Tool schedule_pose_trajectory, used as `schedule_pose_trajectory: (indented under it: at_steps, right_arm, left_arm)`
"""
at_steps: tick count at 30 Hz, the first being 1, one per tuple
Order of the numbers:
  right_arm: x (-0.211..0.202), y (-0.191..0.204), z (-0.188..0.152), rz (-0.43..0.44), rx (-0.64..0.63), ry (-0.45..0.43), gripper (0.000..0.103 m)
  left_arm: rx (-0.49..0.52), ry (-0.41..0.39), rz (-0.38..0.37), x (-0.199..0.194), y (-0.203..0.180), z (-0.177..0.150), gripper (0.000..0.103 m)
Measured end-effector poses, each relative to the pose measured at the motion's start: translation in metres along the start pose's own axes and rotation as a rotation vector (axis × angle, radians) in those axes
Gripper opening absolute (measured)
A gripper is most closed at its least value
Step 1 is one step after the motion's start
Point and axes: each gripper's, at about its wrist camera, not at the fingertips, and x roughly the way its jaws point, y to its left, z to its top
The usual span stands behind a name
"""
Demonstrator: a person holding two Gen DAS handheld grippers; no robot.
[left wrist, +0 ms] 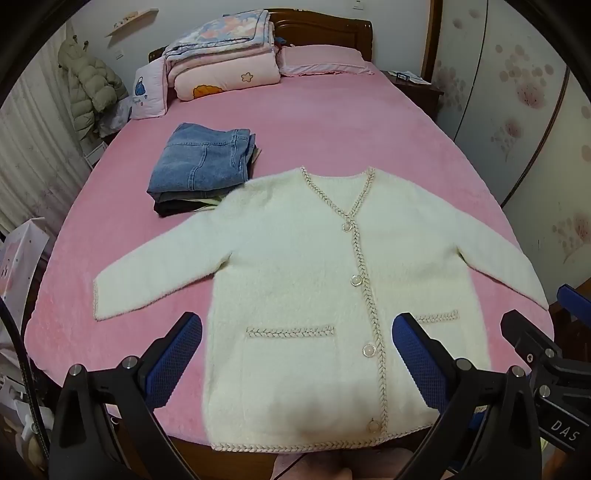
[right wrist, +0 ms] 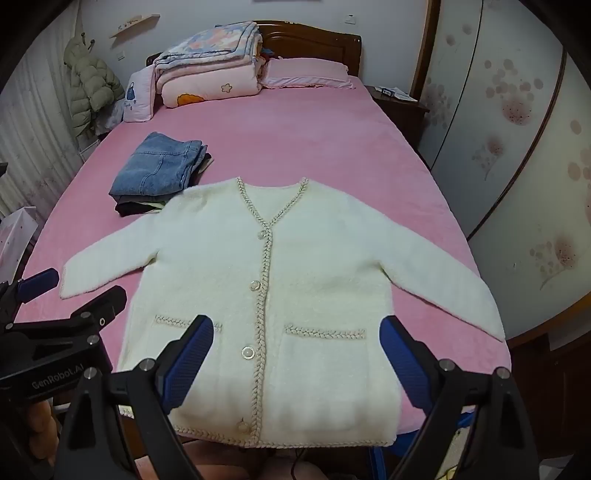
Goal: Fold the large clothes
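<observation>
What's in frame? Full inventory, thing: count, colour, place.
fluffy cream buttoned cardigan: 1, cream, flat on bed's near end, sleeves spread
folded blue denim jeans: 1, blue, atop small clothes stack left of the collar
pink fleece bed cover: 1, pink, over the bed
folded quilts: stack, pink and blue floral, at headboard
flat pink pillow: 1, right of quilts
green puffer jacket: 1, hanging left
left gripper: 1, black-blue, jaws open over hem
right gripper: 1, same, open

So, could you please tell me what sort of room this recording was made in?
Almost certainly a home bedroom: a bed with a pink cover and wooden headboard, folded quilts stacked at its head, and a cream cardigan spread flat beside folded jeans.
</observation>
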Motion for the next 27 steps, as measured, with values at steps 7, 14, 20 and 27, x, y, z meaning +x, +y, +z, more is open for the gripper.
schedule_pose_trajectory:
  at_steps: [7,14,20,27]
  right_arm:
    - [-0.001,0.000,-0.002,-0.007,-0.003,-0.001,0.092]
    - [-0.001,0.001,-0.004,-0.005,-0.001,-0.001,0.092]
    - [0.000,0.002,-0.004,-0.005,-0.001,0.000,0.092]
    - [-0.001,0.004,-0.005,-0.006,0.001,0.001,0.092]
  left_arm:
    - [0.002,0.001,-0.005,-0.001,0.001,-0.002,0.103]
    - [0.003,0.003,-0.008,-0.002,0.000,-0.008,0.103]
    - [0.002,0.006,-0.005,-0.003,-0.003,-0.006,0.103]
    - [-0.003,0.016,-0.010,-0.004,0.001,-0.010,0.103]
